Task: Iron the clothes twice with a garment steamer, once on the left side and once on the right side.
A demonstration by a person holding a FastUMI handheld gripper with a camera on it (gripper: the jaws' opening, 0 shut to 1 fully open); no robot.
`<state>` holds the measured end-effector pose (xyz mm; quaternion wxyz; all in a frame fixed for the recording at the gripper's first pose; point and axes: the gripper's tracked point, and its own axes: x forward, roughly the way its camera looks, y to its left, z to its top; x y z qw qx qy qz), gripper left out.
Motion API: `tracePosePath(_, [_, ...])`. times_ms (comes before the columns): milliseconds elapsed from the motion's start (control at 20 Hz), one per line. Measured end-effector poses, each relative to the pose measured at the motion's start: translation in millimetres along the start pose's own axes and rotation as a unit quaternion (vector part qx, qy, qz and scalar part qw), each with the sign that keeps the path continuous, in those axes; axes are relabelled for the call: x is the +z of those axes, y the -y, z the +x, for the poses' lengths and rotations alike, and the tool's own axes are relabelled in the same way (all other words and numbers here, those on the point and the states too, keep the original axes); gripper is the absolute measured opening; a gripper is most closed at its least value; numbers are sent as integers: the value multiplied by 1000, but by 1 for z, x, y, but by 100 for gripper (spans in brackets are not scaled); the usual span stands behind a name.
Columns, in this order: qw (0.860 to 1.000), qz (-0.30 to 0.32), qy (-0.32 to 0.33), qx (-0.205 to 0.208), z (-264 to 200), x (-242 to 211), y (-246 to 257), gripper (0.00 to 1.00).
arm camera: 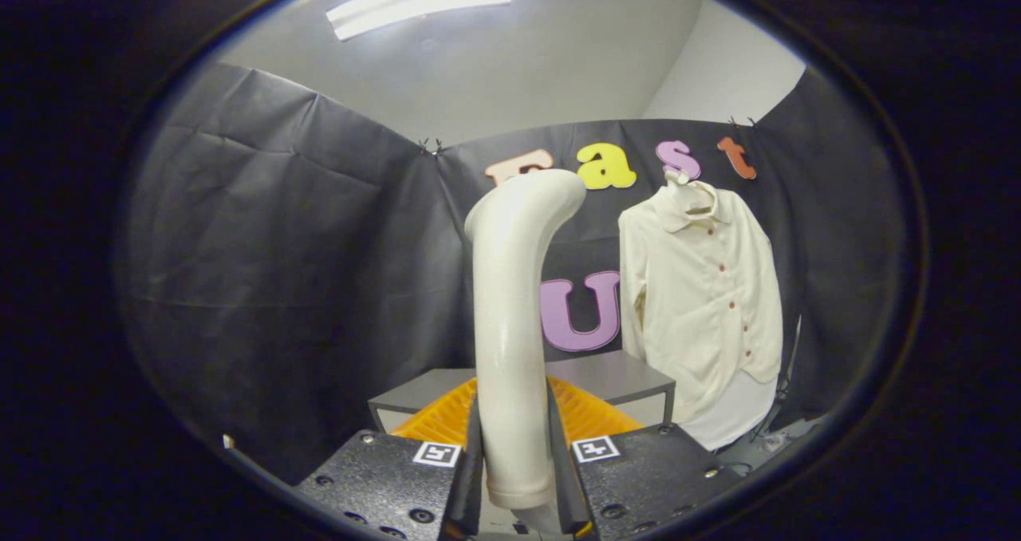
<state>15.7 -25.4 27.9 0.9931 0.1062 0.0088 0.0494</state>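
- My gripper [517,461] is clamping both fingers on the glossy cream, curved plastic garment steamer [510,317], which is standing upright between them.
- A grey table [614,377] is sitting just beyond.
- The cream button-up shirt [702,302] is hanging further back, right of the steamer, well apart.

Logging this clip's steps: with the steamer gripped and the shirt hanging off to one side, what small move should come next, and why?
Probably carry the white curved garment steamer toward the cream button-up shirt. The gripper is shut on the steamer's handle, both fingers pressing it, but the shirt hangs well beyond the fingers, past the grey table, with the steamer head apart from the fabric.
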Motion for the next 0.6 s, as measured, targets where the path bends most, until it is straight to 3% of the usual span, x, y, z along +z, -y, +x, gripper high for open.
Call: tracePosePath(600, [1000,0,-1,-19,-3,-3,19,37])
